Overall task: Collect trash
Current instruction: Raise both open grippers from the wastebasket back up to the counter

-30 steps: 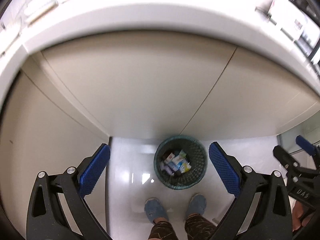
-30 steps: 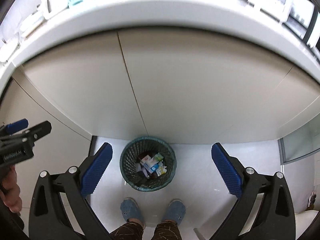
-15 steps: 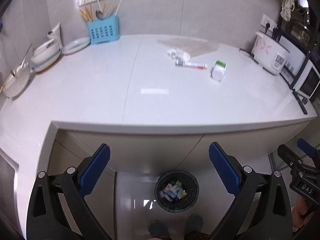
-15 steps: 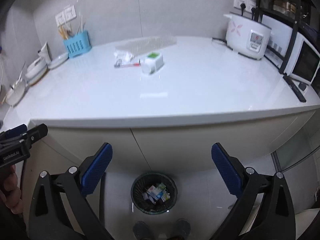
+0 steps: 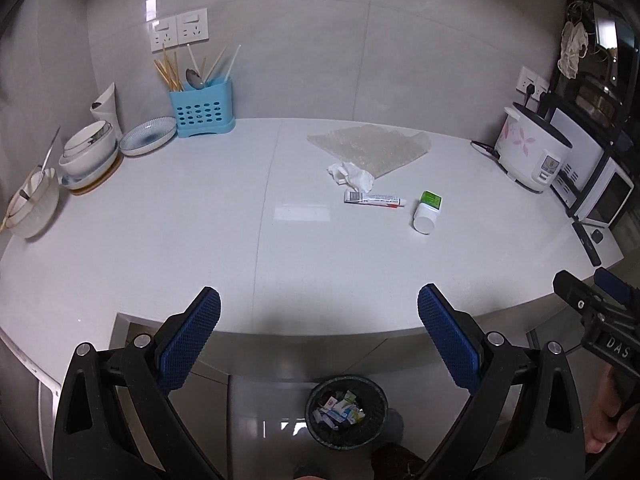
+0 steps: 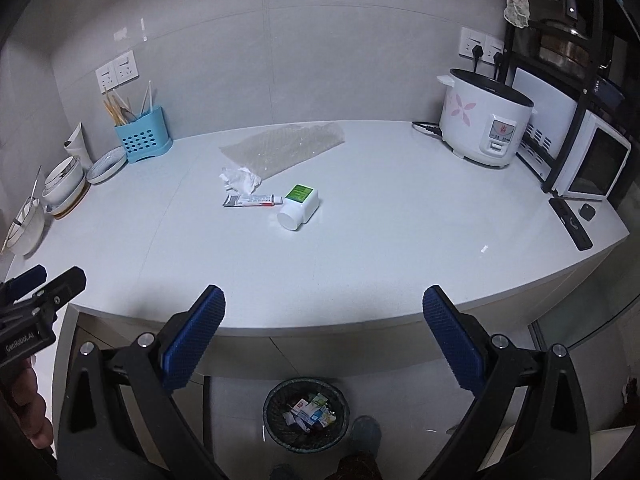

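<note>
On the white counter (image 5: 200, 240) lie a crumpled tissue (image 5: 351, 174), a white tube (image 5: 374, 199), a white bottle with a green label (image 5: 427, 212) on its side, and a sheet of bubble wrap (image 5: 372, 146). The same tissue (image 6: 240, 179), tube (image 6: 252, 200), bottle (image 6: 300, 207) and bubble wrap (image 6: 284, 146) show in the right wrist view. A dark mesh bin (image 5: 346, 412) with trash stands on the floor below the counter edge; it also shows in the right wrist view (image 6: 306, 414). My left gripper (image 5: 319, 336) and right gripper (image 6: 324, 336) are both open and empty, held above the counter's front edge.
A blue utensil holder (image 5: 202, 110), bowls and plates (image 5: 90, 152) stand at the back left. A rice cooker (image 6: 484, 124) and a small oven (image 6: 592, 164) stand at the right. A remote (image 6: 570, 222) lies near the right edge.
Both grippers have risen and tilted up from looking down at the bin and cabinet front to looking over the countertop. Both stayed open.
</note>
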Action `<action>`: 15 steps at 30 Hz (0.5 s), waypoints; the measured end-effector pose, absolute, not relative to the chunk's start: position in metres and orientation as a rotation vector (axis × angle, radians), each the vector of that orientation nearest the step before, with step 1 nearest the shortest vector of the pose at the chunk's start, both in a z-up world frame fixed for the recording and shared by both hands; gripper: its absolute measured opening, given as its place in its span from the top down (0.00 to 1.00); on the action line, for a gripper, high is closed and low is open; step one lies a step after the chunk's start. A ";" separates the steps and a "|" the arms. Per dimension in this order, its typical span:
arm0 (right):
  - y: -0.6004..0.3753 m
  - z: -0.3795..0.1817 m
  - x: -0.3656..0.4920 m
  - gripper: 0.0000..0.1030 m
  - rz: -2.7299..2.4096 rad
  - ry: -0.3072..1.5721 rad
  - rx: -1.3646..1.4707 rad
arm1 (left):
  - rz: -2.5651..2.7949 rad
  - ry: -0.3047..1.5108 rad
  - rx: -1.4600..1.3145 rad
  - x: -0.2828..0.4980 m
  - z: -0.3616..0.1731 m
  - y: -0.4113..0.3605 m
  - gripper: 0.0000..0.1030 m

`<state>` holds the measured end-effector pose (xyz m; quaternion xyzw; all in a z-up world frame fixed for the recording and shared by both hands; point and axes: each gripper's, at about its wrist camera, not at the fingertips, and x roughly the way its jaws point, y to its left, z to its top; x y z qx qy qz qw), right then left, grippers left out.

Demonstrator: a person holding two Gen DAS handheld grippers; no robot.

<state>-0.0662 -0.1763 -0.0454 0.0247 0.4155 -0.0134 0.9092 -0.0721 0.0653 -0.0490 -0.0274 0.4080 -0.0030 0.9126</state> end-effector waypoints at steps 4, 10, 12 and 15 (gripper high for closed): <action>-0.179 -0.049 -0.023 0.08 -0.012 0.906 0.063 | 0.013 0.851 -0.061 -0.048 -0.053 0.063 0.06; -0.181 -0.074 0.056 0.12 0.022 1.018 0.065 | 0.061 0.883 -0.094 -0.002 -0.063 0.060 0.06; -0.180 -0.086 0.084 0.15 0.031 1.062 0.075 | 0.078 0.894 -0.095 0.014 -0.067 0.058 0.06; -0.176 -0.104 0.123 0.21 0.038 1.130 0.086 | 0.110 0.907 -0.120 0.035 -0.070 0.060 0.06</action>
